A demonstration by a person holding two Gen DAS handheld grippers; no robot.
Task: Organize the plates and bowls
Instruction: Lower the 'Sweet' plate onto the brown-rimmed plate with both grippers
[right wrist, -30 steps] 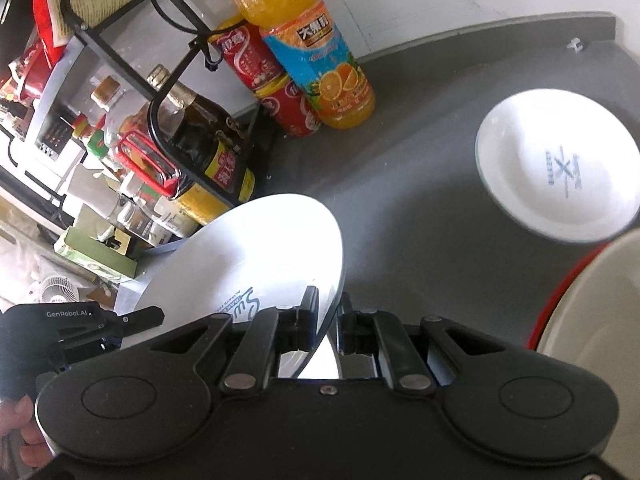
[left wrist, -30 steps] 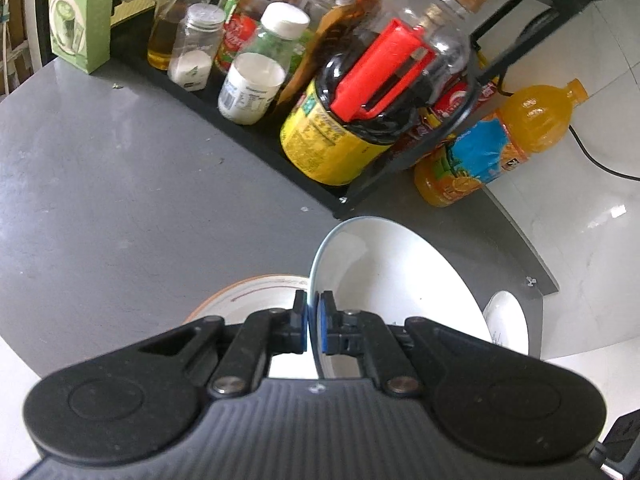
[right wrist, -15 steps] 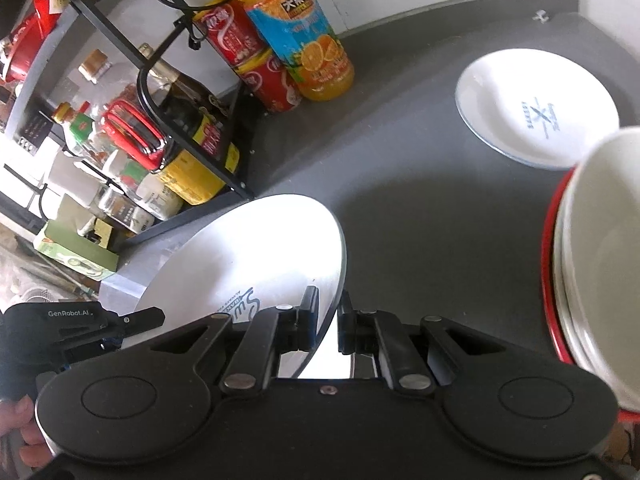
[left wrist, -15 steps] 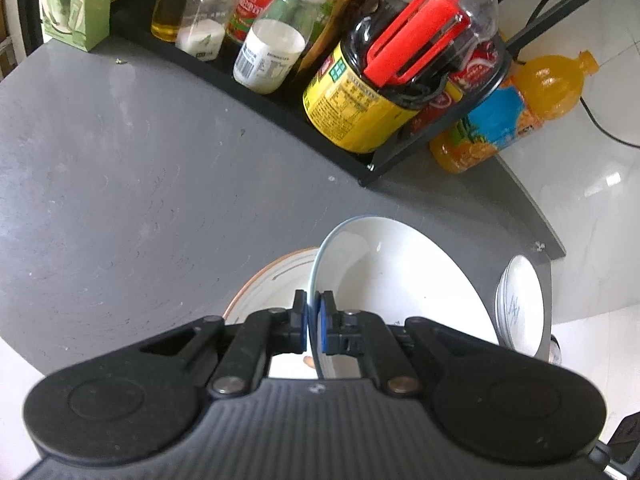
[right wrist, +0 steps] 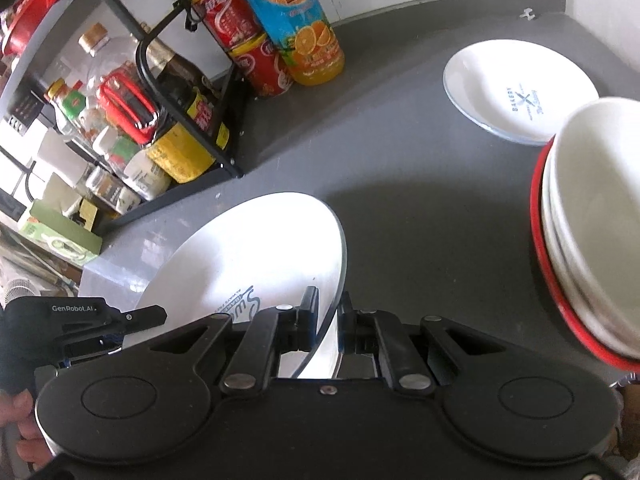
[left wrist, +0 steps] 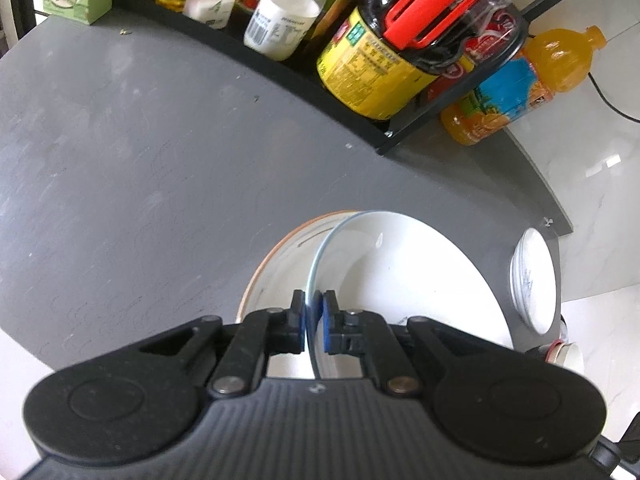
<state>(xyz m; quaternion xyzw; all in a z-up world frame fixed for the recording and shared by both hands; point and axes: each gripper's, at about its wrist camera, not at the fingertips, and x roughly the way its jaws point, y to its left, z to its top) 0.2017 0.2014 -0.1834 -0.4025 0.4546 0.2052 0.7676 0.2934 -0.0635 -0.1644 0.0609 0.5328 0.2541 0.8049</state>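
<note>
1. Left tongs [left wrist: 313, 320] are gripping the rim of a round white plate with a pale blue edge [left wrist: 400, 280], blue pads narrow on either side of it.
2. Right tongs [right wrist: 329, 318] are clamping the opposite rim of the same plate [right wrist: 248, 256]; it is showing blue script lettering and tilting above the dark grey bench [right wrist: 420, 200].
3. In the left wrist view the plate is hanging over a round white dish with an orange rim [left wrist: 280, 264]; whether they are touching, cannot tell.
4. A stack of white bowls in a red-rimmed dish [right wrist: 580, 240] is sitting near the bench's right edge.
5. A small white plate printed with a bakery logo [right wrist: 520, 92] is lying flat just beyond the stack, towards the far right corner.
6. A black wire rack of bottles and jars [left wrist: 360, 60] is standing along the far edge, an orange juice bottle [right wrist: 300, 28] and red cans [right wrist: 248, 52] beside it.
</note>
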